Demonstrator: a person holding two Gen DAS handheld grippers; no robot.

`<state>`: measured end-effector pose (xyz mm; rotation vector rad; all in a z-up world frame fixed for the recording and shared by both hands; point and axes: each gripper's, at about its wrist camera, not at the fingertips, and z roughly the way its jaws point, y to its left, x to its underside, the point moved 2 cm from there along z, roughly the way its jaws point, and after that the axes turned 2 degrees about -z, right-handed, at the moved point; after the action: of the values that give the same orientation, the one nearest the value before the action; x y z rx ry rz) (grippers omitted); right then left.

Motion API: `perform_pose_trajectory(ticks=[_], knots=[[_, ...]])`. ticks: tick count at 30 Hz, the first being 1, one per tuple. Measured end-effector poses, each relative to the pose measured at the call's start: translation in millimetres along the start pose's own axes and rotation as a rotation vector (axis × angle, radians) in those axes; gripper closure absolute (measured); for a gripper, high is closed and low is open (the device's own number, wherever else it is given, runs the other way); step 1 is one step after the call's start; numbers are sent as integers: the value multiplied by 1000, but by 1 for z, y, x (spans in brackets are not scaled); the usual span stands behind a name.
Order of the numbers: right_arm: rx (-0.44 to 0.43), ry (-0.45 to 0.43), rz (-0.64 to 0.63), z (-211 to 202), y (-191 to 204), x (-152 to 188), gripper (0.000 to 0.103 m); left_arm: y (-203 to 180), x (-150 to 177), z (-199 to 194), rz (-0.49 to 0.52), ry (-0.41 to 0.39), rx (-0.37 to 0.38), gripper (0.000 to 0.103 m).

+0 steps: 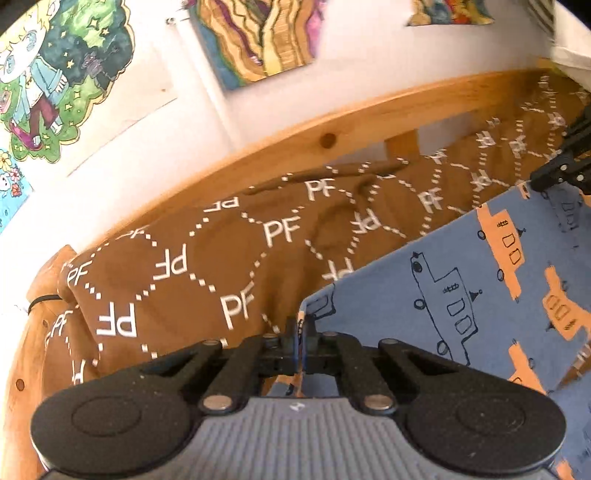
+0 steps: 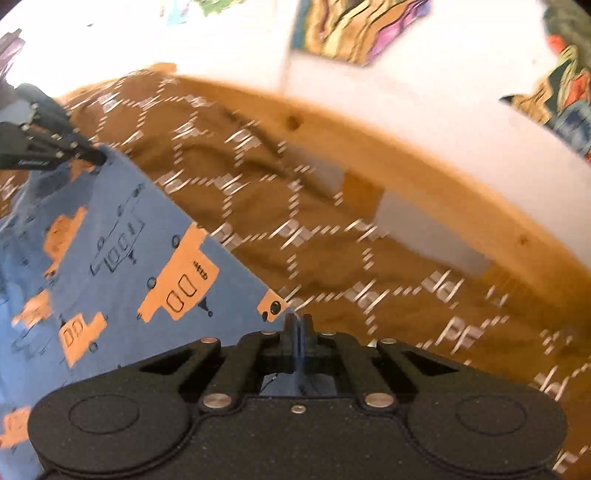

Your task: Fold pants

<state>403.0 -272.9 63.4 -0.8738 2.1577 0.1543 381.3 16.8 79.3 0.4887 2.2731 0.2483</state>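
Clearly the pants [image 1: 461, 295], blue cloth printed with orange and outlined boats, lie spread over a brown bedspread [image 1: 192, 258] on a bed, with one straight edge raised off the cover between the two tools. At one corner of that edge the left tool [image 1: 301, 332] is closed on the cloth: its two black fingers stand pressed together with a thin fold of blue fabric pinched between them. At the other corner the right tool [image 2: 297, 328] is likewise clamped shut on the pants, a sliver of blue showing between its fingers. In the left wrist view the right tool shows at the far right edge, gripping the corner; in the right wrist view the left tool [image 2: 88, 155] shows at the upper left, on its corner of the same edge. The cloth between them runs fairly taut along the edge and sags below it.

The bedspread is patterned with white "PF" letters inside dotted hexagons and is rumpled into soft folds. Beyond it runs a curved pale wooden bed rail [image 1: 332, 122] with a knot in it. Behind the rail is a white wall [image 1: 166, 122] carrying several colourful drawings [image 1: 258, 33]. The right wrist view is blurred.
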Motion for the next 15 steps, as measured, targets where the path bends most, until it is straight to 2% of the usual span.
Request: perform_pose_trajectory(ticks=[4, 5, 7, 8, 9, 10, 11, 12, 13, 14, 15], knots=[[48, 50, -7, 30, -1, -6, 103, 0, 1, 29, -51, 49, 6, 101], [51, 72, -11, 40, 0, -4, 103, 0, 2, 34, -53, 63, 14, 99], [50, 105, -4, 53, 1, 1, 103, 3, 3, 38, -56, 76, 30, 89], [41, 103, 6, 55, 0, 1, 101, 7, 5, 38, -60, 78, 43, 70], [28, 96, 18, 55, -1, 2, 96, 13, 6, 34, -57, 82, 41, 57], [8, 86, 29, 54, -4, 1, 84, 18, 5, 29, -49, 79, 29, 41], [-8, 70, 38, 53, -7, -1, 72, 22, 4, 22, -43, 65, 19, 32], [-24, 56, 44, 51, -8, -3, 67, 24, 3, 13, -37, 51, 7, 26], [-45, 39, 53, 50, -11, -6, 57, 27, 2, 7, -29, 34, -1, 13], [-67, 27, 60, 47, -12, -7, 45, 32, 1, 0, -20, 14, 3, 8], [-103, 17, 64, 49, -12, -11, 41, 35, 2, -6, -7, -4, 16, 8]])
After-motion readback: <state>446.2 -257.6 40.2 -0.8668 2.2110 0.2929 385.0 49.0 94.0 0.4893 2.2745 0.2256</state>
